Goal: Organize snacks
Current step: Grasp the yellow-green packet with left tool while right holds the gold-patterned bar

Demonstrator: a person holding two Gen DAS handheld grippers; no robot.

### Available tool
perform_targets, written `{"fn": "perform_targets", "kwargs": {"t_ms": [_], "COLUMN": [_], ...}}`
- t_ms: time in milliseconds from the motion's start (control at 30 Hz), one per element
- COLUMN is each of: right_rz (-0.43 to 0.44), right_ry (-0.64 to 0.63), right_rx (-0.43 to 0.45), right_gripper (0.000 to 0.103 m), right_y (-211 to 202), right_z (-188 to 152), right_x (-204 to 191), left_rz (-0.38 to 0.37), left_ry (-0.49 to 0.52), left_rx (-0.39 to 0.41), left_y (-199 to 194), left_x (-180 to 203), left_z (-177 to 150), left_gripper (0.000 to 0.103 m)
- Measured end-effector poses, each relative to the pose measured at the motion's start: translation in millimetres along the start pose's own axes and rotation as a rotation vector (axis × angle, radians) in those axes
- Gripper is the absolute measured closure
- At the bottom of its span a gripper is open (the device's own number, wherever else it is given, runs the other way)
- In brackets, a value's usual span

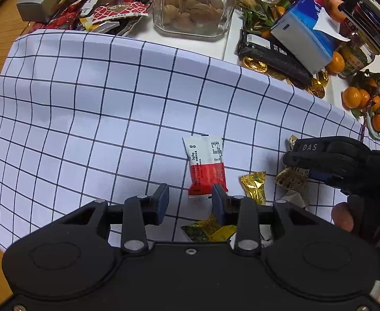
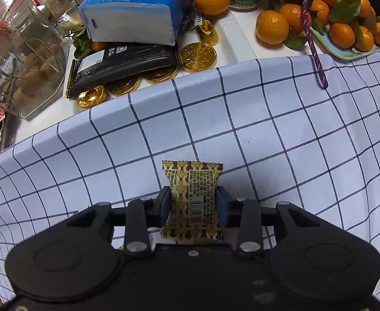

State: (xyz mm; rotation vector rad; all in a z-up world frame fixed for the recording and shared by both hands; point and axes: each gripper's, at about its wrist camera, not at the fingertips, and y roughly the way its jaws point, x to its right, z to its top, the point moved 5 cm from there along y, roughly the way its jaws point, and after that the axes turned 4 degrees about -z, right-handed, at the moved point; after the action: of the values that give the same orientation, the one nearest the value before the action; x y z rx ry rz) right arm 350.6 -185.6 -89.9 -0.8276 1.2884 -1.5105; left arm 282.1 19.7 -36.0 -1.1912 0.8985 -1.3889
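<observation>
Only the left wrist view shows the loose snacks on the checked cloth (image 1: 91, 108): a red-and-white snack packet (image 1: 206, 164) lying flat, a gold foil candy (image 1: 254, 187) just to its right, and a green-and-yellow wrapper (image 1: 208, 230) nearer the camera, partly hidden under the gripper body. That view also catches the right gripper (image 1: 317, 159) from the side, right of the red-and-white packet, with a gold-and-brown patterned packet (image 1: 292, 177) in its grasp. The right wrist view shows that packet (image 2: 192, 194) head-on — its printed back and barcode face up, pinched at both side edges between the two blue pads (image 2: 165, 204) of the right gripper (image 2: 193, 204), held over the cloth (image 2: 267, 129). Beyond the cloth's far edge this view brings close the gold chocolate coins (image 2: 199, 55), a black snack pack (image 2: 124, 63) lying on some of them, a blue tissue pack (image 2: 135, 10) resting on that, and mandarins (image 2: 271, 27) to the right. The left gripper (image 1: 190, 203) holds nothing — its jaws stand moderately apart, with the near end of the red-and-white packet showing between the fingertips; whether they touch it cannot be told. A glass jar of walnuts (image 1: 192, 7) stands beyond the cloth, far from that packet.
</observation>
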Motion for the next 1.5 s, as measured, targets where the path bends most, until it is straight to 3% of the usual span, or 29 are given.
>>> {"fn": "perform_targets", "kwargs": {"t_ms": [200, 433, 767, 1067, 1500], "right_rz": [0.045, 0.08, 0.088, 0.153, 0.21], "right_ry": [0.017, 0.035, -0.005, 0.035, 0.089], "right_rx": [-0.049, -0.038, 0.005, 0.028, -0.037], "right_gripper": [0.07, 0.07, 0.07, 0.07, 0.07], "right_y": [-9, -37, -72, -88, -87], "right_z": [-5, -10, -32, -21, -14], "right_x": [14, 38, 68, 66, 65], "left_rz": [-0.004, -0.027, -0.007, 0.036, 0.023], "left_ry": [0.049, 0.115, 0.271, 0.327, 0.327], "left_rx": [-0.026, -0.061, -0.037, -0.033, -0.028], "left_y": [8, 17, 20, 32, 41], "left_x": [4, 13, 36, 37, 42], "left_z": [-9, -23, -36, -42, -38], "left_gripper": [0.058, 0.058, 0.058, 0.057, 0.051]}}
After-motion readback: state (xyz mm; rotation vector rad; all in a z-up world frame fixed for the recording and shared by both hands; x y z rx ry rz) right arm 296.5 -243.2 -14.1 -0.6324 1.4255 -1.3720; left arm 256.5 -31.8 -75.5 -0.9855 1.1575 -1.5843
